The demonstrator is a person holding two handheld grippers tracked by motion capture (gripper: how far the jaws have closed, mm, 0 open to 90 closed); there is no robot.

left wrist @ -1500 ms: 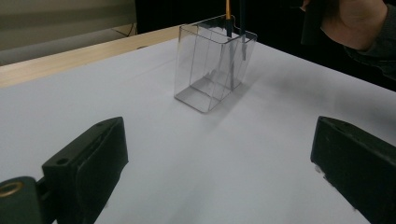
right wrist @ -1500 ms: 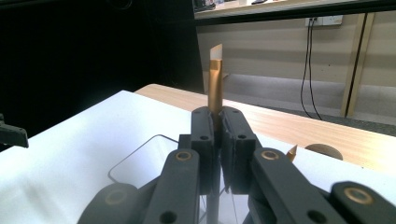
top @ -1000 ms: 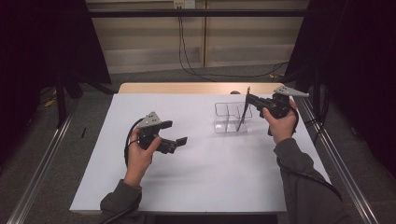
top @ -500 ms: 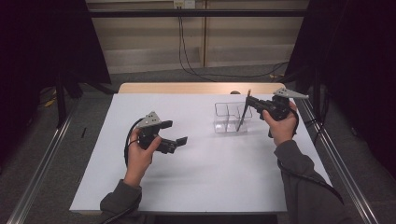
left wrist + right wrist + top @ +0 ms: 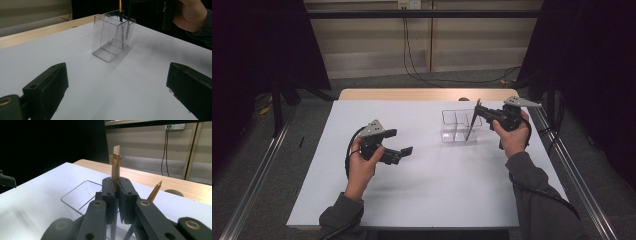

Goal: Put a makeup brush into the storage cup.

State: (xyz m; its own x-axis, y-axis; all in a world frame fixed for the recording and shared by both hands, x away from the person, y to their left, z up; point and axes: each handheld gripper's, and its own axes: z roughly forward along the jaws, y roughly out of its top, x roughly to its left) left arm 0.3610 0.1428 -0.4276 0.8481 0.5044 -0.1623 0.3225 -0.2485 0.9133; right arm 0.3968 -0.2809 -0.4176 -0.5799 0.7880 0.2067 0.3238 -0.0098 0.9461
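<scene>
At the left of the high view, the left gripper (image 5: 399, 145) hovers low over the white table (image 5: 427, 190), a little below the middle of the frame. Its jaws are spread wide and nothing is between them; in the left gripper view they stand at the two lower corners with only bare table between, and they point toward the clear box (image 5: 112, 35) in the upper middle.

In the high view, the clear box (image 5: 457, 127) stands right of the centre, with dividing walls inside. Just to its right, the right gripper (image 5: 479, 111) is held above the box's right end. Its jaws are pressed together on a thin pen (image 5: 472, 124), which slants down into the right compartment. In the right gripper view the pen's golden top (image 5: 115, 166) rises from between the closed pads at the middle of the frame, and a second golden-tipped pen (image 5: 155, 191) leans just to the right of it, already in the box.

I judge that the step in hand is placing the pen into the box. The next move calls for lowering it until the tip rests on the bottom, then opening the jaws gently so that the light box does not tip.
</scene>
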